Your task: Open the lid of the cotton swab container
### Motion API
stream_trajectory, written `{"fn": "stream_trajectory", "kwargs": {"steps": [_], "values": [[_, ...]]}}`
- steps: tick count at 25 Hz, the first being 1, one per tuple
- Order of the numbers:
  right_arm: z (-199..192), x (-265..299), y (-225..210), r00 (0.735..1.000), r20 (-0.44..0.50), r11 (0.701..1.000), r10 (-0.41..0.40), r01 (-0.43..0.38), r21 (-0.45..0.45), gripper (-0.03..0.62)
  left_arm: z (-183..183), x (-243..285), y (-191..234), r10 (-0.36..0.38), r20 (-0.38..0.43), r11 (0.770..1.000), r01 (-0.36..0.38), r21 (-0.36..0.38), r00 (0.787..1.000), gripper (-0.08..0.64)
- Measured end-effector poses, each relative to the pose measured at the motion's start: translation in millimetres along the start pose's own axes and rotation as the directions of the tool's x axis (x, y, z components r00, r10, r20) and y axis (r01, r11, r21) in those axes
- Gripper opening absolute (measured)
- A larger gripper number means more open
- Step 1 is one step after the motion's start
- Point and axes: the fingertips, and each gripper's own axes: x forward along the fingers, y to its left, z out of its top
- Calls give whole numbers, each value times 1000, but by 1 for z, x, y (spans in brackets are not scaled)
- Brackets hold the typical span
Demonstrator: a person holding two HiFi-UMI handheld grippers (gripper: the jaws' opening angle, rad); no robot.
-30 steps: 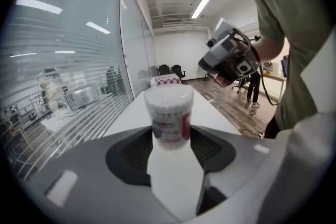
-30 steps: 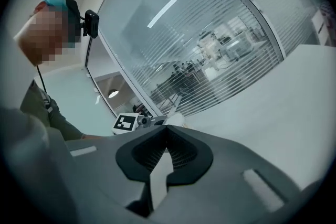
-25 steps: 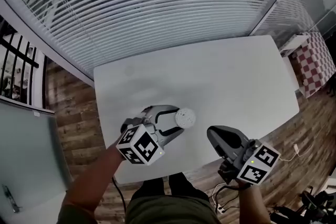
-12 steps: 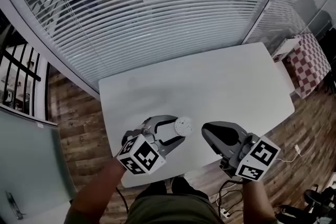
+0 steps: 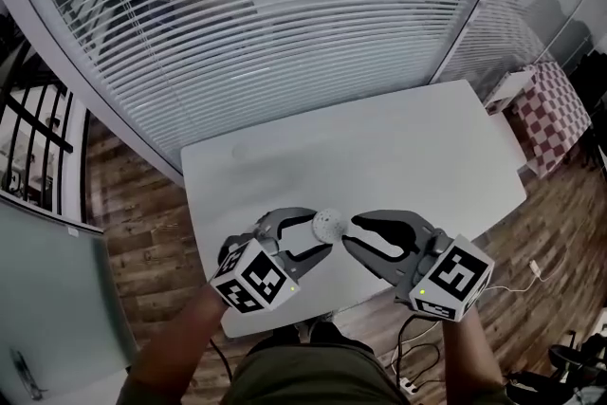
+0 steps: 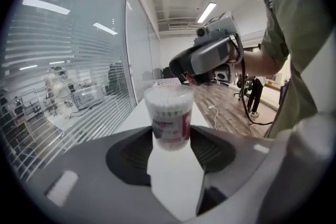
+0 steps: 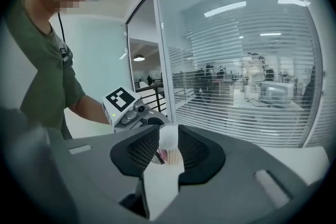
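The cotton swab container (image 5: 327,223) is a small clear tub with a white lid and a pink label, standing near the front edge of the white table (image 5: 379,147). My left gripper (image 5: 321,232) reaches it from the left, its pads against the tub's sides (image 6: 169,118), shut on it. My right gripper (image 5: 349,234) comes from the right with its tips just short of the tub. Its jaws are opening and stand a little apart, the container (image 7: 169,149) showing ahead through the gap, untouched. The lid sits on.
A glass wall with slatted blinds (image 5: 285,43) runs behind the table. Wooden floor lies around it, with a checkered object (image 5: 555,114) at the right and cables (image 5: 531,275) beside my right arm. The table's front edge is right under both grippers.
My right gripper has moved left up to the container and its jaws have parted. The left gripper's jaws have come in around the tub.
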Motion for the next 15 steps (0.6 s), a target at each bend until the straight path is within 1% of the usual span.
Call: {"fn": "stream_trajectory", "kwargs": {"steps": [3,5,7,10,13,15], "values": [[2,5,8,997,-65,995,30,-35,-90,137,3,-3,-1,-10,-4,1000,10,11,1000,230],[4,10,13,991,-121,987,50,-68,-148,163,3,-5,-1,-16,-5,1000,16,17,1000,230],[3,13,17,983,-173,978,63,-95,-187,202,1,-6,-2,-22,-10,999,22,25,1000,230],[-2,19,20,967,-245,967,71,-127,-223,236,-2,-6,-6,-39,-19,998,39,38,999,230],[-10,28,21,961,-264,961,86,-149,-231,242,-5,-5,-11,-55,-27,997,56,52,998,230],[-14,32,24,952,-291,957,97,-169,-236,242,-6,-6,-14,-63,-27,996,65,57,998,230]]}}
